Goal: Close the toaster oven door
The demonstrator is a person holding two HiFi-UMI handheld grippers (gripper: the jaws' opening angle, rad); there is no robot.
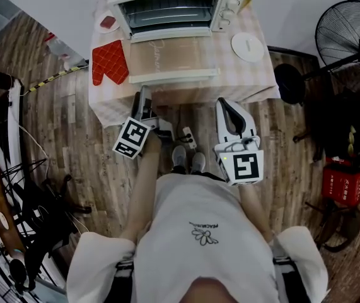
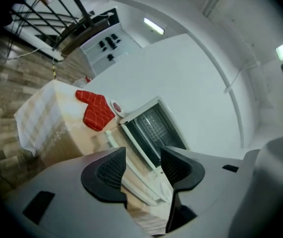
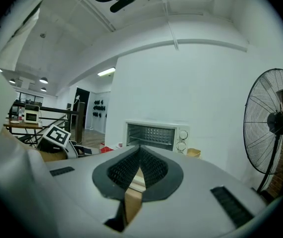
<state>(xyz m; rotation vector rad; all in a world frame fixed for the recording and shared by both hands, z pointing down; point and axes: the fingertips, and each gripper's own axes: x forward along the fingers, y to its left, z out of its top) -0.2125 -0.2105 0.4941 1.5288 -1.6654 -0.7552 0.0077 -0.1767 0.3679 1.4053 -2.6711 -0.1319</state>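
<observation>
Close-up on a white metal toaster oven (image 1: 176, 8), glass-paned door (image 1: 173, 57) dropped flat open on a checked tablecloth (image 1: 255, 81).

In front of the oven, short of the open door's handle: 2 hand-held grippers, both clear of the door. Left gripper (image 2: 142, 155) aimed at the oven, jaws spread apart, nothing between the pads. Right gripper (image 3: 139, 152) level, jaws pressed together, empty. Left of the oven, a red quilted oven mitt (image 1: 109, 64); right of the oven, a round white plate (image 1: 248, 47).
</observation>
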